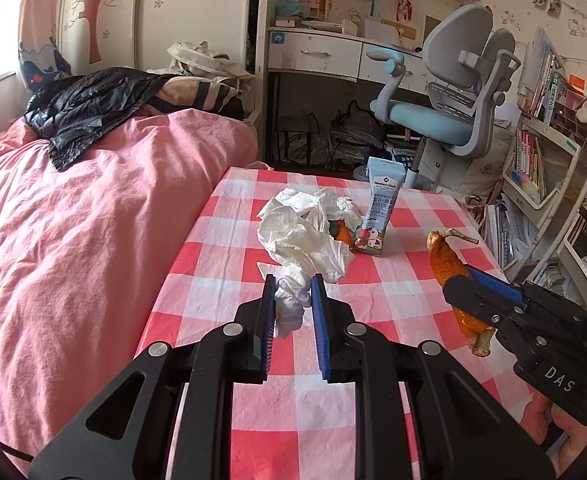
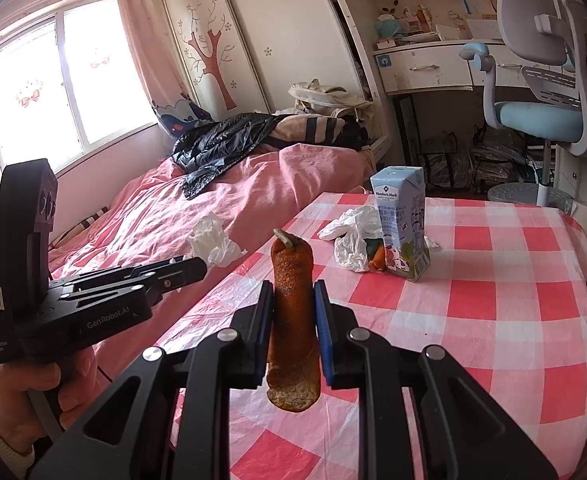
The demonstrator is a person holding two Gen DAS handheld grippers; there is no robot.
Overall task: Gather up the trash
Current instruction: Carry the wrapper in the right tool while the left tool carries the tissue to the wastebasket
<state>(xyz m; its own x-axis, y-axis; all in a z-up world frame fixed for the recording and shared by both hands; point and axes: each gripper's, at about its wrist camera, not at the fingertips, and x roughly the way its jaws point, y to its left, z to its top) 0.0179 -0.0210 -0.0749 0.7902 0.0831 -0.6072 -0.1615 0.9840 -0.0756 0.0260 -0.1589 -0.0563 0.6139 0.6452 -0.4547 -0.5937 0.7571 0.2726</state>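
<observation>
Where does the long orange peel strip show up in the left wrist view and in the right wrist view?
Left wrist view: the long orange peel strip sits at right of centre, clamped in the right gripper above the red-and-white checked tablecloth.
Right wrist view: it stands upright at lower centre, between the jaws.
Shared landmark: the pale blue milk carton, standing upright on the cloth beyond the peel.

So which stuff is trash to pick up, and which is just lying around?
Trash:
- orange peel, in the right tongs
- white bag, in the left tongs
- milk carton

Lying around:
- black jacket
- desk chair
- books
</observation>
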